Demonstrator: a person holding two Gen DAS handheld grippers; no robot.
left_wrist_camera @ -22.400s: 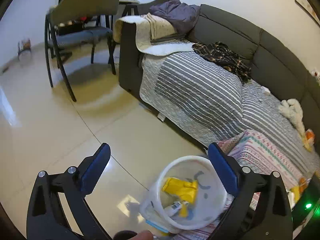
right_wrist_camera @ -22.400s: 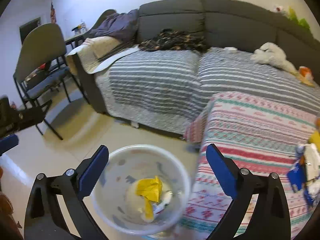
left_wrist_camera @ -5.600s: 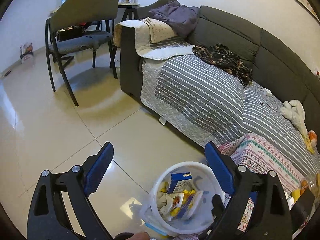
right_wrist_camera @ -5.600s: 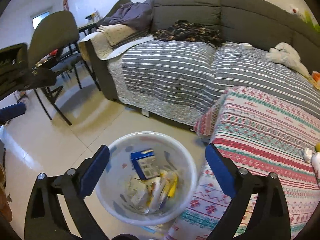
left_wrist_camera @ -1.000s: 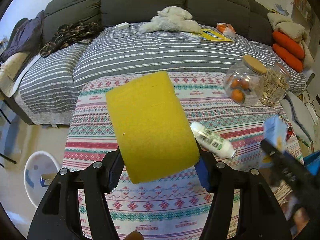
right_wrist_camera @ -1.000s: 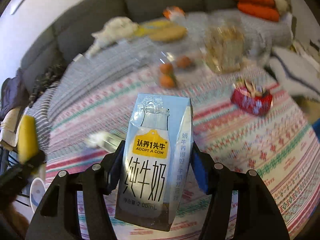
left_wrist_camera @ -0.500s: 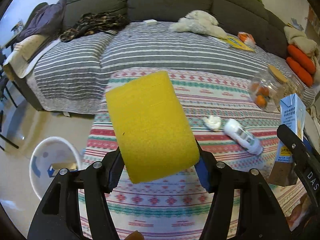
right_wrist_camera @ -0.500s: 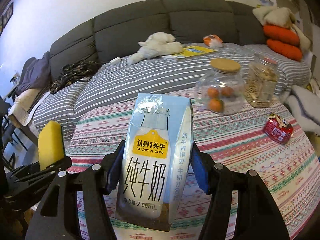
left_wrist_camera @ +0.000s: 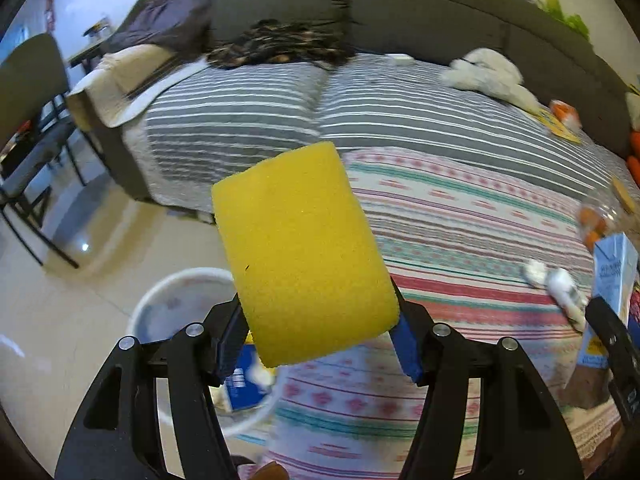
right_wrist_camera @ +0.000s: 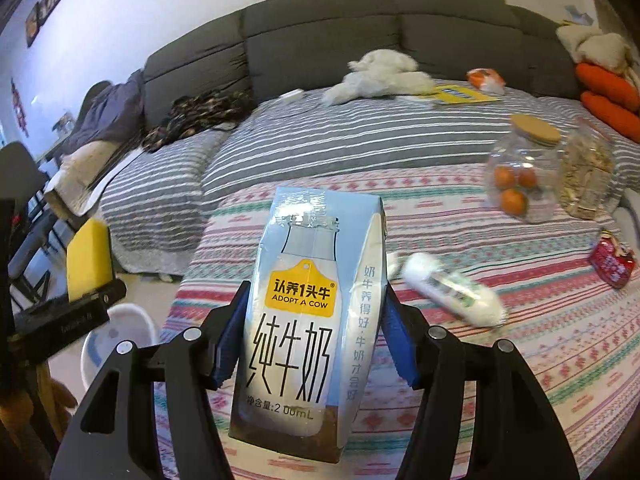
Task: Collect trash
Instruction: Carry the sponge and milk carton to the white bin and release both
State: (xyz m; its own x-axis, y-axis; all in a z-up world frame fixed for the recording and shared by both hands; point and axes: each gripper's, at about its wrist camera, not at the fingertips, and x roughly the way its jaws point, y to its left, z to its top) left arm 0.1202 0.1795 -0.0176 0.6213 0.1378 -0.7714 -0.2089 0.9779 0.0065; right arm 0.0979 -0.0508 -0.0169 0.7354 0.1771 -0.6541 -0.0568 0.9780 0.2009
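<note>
Left wrist view: the left gripper [left_wrist_camera: 318, 350] is clamping a yellow sponge [left_wrist_camera: 302, 254] between its blue pads, the sponge tilting toward 11 o'clock and filling the centre of the frame. At 7 o'clock from the sponge, a white bin [left_wrist_camera: 176, 292] is standing on the tiled floor [left_wrist_camera: 60, 300] just beside the patterned tablecloth [left_wrist_camera: 460, 240]; a blue box [left_wrist_camera: 244, 386] is lying inside it. At 3 o'clock, near the frame edge, the milk carton [left_wrist_camera: 614, 276] is showing in the other gripper, with a white tube [left_wrist_camera: 566, 294] lying on the cloth just beside it.

Right wrist view: the right gripper [right_wrist_camera: 312, 350] is gripping the milk carton [right_wrist_camera: 310, 320] upright, both pads pressing its sides. At 9 o'clock, the sponge [right_wrist_camera: 89, 258] is standing edge-on in the left gripper [right_wrist_camera: 80, 304], above the bin [right_wrist_camera: 116, 334]. At 3 o'clock from the carton, the tube [right_wrist_camera: 452, 288] is lying on the tablecloth [right_wrist_camera: 540, 320]. At 2 o'clock, a glass jar [right_wrist_camera: 520, 168] with a cork lid is holding orange fruit, touching a second jar [right_wrist_camera: 586, 176] of pale contents. A red packet [right_wrist_camera: 610, 262] is lying toward 3 o'clock. A grey sofa [right_wrist_camera: 340, 40] with a striped cover is running across 12 o'clock.
</note>
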